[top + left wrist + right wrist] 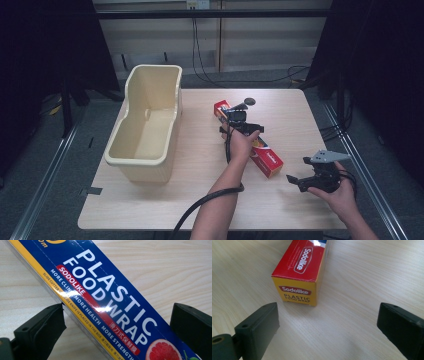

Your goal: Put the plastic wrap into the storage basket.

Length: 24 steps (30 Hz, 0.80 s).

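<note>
From above I see the box of plastic wrap [257, 150] lying slantwise on the wooden table [200, 200], right of the cream tub [145, 125]. My left gripper [240, 120] sits over the box; its own view shows blue lettering [110, 300] between jaws spread wide, one touching the box edge. My right gripper [312, 180] rests apart, jaws wide, its view facing the box's yellow end [298, 293]. Grey floor and dark curtains surround us.

- The plastic food wrap box [260, 150] lies on the surface [200, 200], right of the tub [145, 125].
- Left tool [240, 120] sits over the box; right tool [305, 180] lies right of it.
</note>
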### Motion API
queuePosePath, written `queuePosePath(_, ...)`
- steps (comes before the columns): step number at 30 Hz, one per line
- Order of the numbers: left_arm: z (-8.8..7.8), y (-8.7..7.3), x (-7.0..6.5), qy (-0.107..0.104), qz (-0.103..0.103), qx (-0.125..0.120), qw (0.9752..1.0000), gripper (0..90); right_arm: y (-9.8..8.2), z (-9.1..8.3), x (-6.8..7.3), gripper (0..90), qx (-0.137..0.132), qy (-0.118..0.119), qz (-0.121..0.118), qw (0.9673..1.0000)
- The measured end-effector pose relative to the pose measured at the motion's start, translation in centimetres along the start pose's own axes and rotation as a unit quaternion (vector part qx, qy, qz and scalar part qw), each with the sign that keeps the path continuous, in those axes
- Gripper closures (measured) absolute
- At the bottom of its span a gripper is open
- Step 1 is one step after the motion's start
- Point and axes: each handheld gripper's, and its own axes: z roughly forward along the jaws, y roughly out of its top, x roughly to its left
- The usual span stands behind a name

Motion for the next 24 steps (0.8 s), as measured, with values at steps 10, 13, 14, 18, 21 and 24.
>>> queuePosePath(10,0.2,0.0,0.1,0.001,-0.012,0.003,0.9999,0.0,0.1,0.0,0.2,3.9,-0.004,0.003,-0.001,1.0000)
queuePosePath(13,0.3,0.0,0.2,0.000,-0.010,0.004,0.9999,0.0,0.1,0.0,0.1,3.9,-0.004,0.004,-0.001,1.0000)
queuePosePath(14,0.2,0.0,0.2,-0.001,-0.010,0.008,0.9999,0.0,0.1,0.0,0.1,4.0,-0.003,0.004,0.002,1.0000)
queuePosePath(18,0.0,0.0,0.4,-0.012,-0.013,0.021,0.9996,2.6,0.0,0.0,0.1,4.0,-0.004,0.004,-0.001,1.0000)
queuePosePath(21,-0.7,-0.2,0.8,-0.025,-0.009,0.035,0.9990,11.1,0.0,-0.1,0.1,4.0,-0.003,0.005,0.001,1.0000)
queuePosePath(24,-1.1,-0.3,1.0,-0.029,-0.004,0.041,0.9987,16.6,0.0,0.0,0.1,4.1,-0.004,0.005,-0.001,1.0000)
